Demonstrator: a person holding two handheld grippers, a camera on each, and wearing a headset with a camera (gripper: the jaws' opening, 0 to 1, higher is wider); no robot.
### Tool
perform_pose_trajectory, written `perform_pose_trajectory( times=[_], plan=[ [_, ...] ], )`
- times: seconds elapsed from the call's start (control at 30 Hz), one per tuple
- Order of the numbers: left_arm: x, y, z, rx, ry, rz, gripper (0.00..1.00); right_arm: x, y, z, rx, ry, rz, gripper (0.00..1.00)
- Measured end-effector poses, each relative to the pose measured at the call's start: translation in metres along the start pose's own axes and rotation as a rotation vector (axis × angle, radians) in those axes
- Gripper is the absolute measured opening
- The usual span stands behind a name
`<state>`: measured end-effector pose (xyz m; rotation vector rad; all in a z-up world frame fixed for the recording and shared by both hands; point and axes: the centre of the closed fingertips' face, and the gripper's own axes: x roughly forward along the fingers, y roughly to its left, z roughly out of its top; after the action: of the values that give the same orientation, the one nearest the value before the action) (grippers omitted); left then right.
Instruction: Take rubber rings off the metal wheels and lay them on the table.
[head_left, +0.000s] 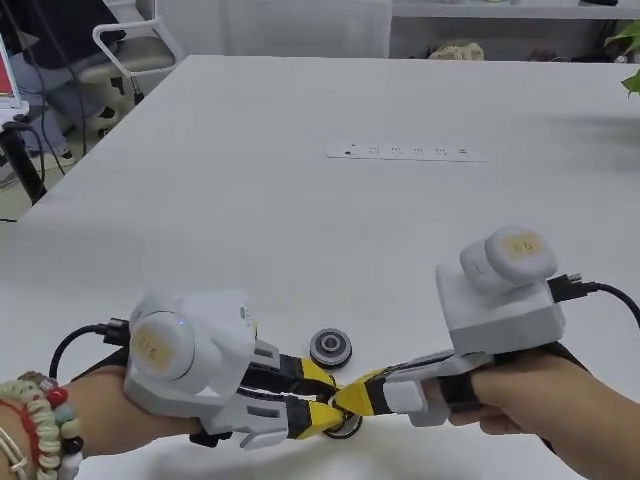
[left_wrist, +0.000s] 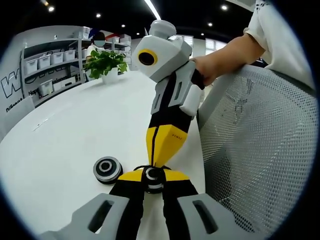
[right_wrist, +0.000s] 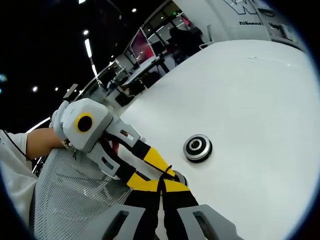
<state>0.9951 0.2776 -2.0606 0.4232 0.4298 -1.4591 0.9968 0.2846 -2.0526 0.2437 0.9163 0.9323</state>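
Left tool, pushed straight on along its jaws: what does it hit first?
The right tool, almost at once: its yellow tips sit nose to nose with the left tool, just past the wheel the left tool clamps. The second wheel lies off to the side, out of that line.

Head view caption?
Left gripper and right gripper close on one wheel; a second wheel lies beside them on the table.

Your left gripper comes in from the left, right gripper from the right; tips meet near the table's front edge. Left jaws sit either side of one wheel; right jaws pinch its rubber ring. 2nd wheel lies just behind, apart. Power strip further back, centre. Chair beyond far-left corner.
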Motion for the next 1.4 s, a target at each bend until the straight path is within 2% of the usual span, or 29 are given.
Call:
perform_pose_trajectory(
  times=[0.1,0.3,0.4,0.5,0.63,0.83,0.97,1.03,1.07,1.13,1.17,1.27,1.4],
  plan=[
    [0.0,0.0,0.0,-0.002,0.002,0.003,0.08,-0.001,-0.008,-0.001,0.012,0.002,-0.029,0.0],
    [0.001,0.0,0.001,-0.015,0.022,0.006,0.08,0.001,-0.009,-0.004,0.015,0.013,-0.04,0.0],
    [0.001,-0.001,0.001,0.011,0.041,0.005,0.08,0.001,-0.009,-0.004,0.011,0.014,-0.043,0.0],
    [0.001,-0.002,0.002,-0.034,0.052,-0.008,0.1,0.001,-0.009,-0.004,0.01,0.015,-0.045,0.0],
    [-0.003,-0.003,0.003,-0.004,0.051,-0.019,0.12,0.001,-0.009,-0.003,0.014,0.009,-0.046,0.0],
    [-0.009,-0.002,0.018,-0.016,0.004,-0.016,0.26,0.0,-0.012,-0.003,0.023,0.008,-0.052,0.0],
    [-0.012,-0.003,0.019,0.01,0.017,-0.018,0.36,0.0,-0.012,-0.003,0.025,0.009,-0.054,0.0],
    [-0.015,-0.007,0.018,-0.015,0.044,-0.044,0.45,0.0,-0.012,-0.002,0.025,0.009,-0.054,0.0],
    [-0.016,-0.008,0.022,-0.012,0.043,-0.039,0.52,0.0,-0.012,-0.002,0.025,0.008,-0.055,0.0],
    [-0.02,-0.008,0.028,0.029,0.032,-0.035,0.61,0.0,-0.013,-0.002,0.026,0.008,-0.056,0.0],
    [-0.023,-0.008,0.032,0.024,0.031,-0.035,0.65,0.0,-0.013,-0.002,0.028,0.008,-0.055,0.0],
    [-0.03,-0.007,0.039,0.008,0.021,-0.036,0.68,0.0,-0.013,-0.003,0.032,0.009,-0.053,0.0],
    [-0.039,-0.004,0.056,-0.006,-0.011,-0.017,0.75,0.0,-0.012,-0.003,0.03,0.011,-0.054,0.0]
  ],
)
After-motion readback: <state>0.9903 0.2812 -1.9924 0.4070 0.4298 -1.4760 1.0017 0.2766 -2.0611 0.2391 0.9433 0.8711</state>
